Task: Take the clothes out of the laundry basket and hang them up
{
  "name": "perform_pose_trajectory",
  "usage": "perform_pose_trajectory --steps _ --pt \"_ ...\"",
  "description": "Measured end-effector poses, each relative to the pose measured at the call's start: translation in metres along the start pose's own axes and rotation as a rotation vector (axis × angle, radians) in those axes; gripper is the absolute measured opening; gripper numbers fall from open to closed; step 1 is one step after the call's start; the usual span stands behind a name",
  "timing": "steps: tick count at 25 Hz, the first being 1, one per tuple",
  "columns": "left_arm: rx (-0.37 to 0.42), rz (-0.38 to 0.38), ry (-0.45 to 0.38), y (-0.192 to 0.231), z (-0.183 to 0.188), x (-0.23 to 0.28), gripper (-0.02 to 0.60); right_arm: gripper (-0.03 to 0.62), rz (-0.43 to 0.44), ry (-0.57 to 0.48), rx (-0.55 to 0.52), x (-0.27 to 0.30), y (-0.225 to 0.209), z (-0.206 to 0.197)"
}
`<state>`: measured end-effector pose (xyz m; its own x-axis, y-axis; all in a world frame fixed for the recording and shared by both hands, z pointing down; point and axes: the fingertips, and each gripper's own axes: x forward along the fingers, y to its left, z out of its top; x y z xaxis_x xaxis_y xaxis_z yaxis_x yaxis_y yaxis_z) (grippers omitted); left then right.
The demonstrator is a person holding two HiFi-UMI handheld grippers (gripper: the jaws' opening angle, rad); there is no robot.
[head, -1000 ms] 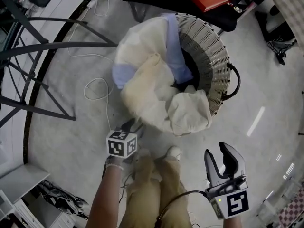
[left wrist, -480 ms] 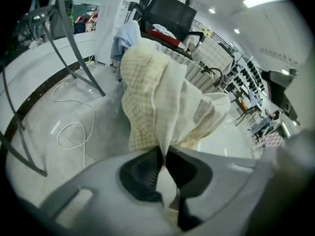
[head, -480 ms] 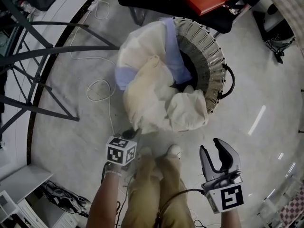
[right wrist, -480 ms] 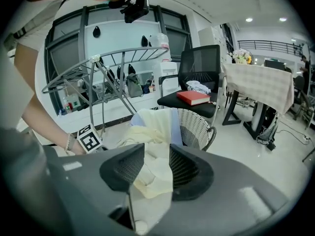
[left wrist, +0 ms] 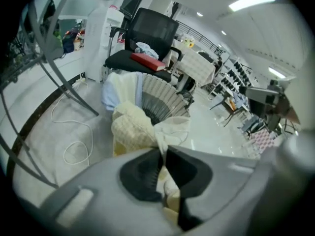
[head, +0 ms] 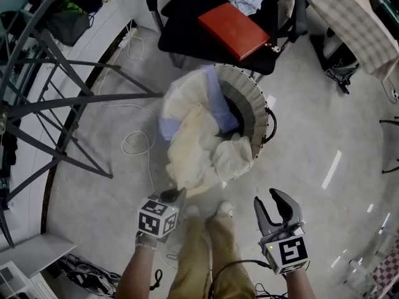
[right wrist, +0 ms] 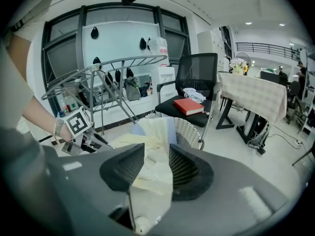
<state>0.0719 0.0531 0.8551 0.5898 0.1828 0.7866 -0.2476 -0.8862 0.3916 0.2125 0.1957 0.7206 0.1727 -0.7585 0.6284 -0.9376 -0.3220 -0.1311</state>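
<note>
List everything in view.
pale woven laundry basket: one, white-grey, floor centre
cream garments: a heap, cream, spilling over the basket's rim
pale blue garment: one, blue, in the basket
black office chair: one, black, behind the basket
flat red book: one, red, on the chair seat
grey metal drying rack: one, grey, left
white cable: one, white, floor beside rack
left gripper: one, grey, shut on the cream garments
right gripper: one, grey, open, empty

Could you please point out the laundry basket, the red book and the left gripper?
laundry basket (head: 249, 98): head view, on its slatted inner wall.
red book (head: 235, 32): head view, middle of its cover.
left gripper (head: 176, 194): head view, midway between its fingertips.
</note>
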Motion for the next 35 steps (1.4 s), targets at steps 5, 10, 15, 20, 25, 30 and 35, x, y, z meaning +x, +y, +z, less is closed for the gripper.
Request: perform_pose_trajectory --steps 5,10,15,20,25,30,35 --pt "0.008 -0.030 -0.054 -0.035 0.060 -0.041 0.012 0.144 -0.039 -0.028 -0.001 -0.039 0.002 0.035" --pt "-0.004 -0.060 -0.121 -0.067 0.119 -0.079 0.011 0.145 -0.058 -0.042 0.010 -0.074 0.009 0.057" --pt "0.013 -0.129 -0.187 -0.104 0.181 -0.114 0.011 0.146 -0.090 -0.062 0.018 -0.108 0.013 0.081" --pt "0.083 -0.158 -0.253 -0.144 0.242 -0.156 0.011 0.147 -0.122 -0.113 0.012 -0.137 0.013 0.113" --pt "0.151 -0.168 -0.308 -0.187 0.292 -0.212 0.011 0.160 -0.132 -0.153 0.001 -0.164 0.023 0.144" --pt "0.157 -0.136 -0.357 -0.208 0.341 -0.264 0.011 0.163 -0.124 -0.194 -0.029 -0.172 0.040 0.175" --pt "0.205 -0.157 -0.439 -0.242 0.383 -0.323 0.012 0.183 -0.088 -0.210 -0.056 -0.176 0.063 0.200"
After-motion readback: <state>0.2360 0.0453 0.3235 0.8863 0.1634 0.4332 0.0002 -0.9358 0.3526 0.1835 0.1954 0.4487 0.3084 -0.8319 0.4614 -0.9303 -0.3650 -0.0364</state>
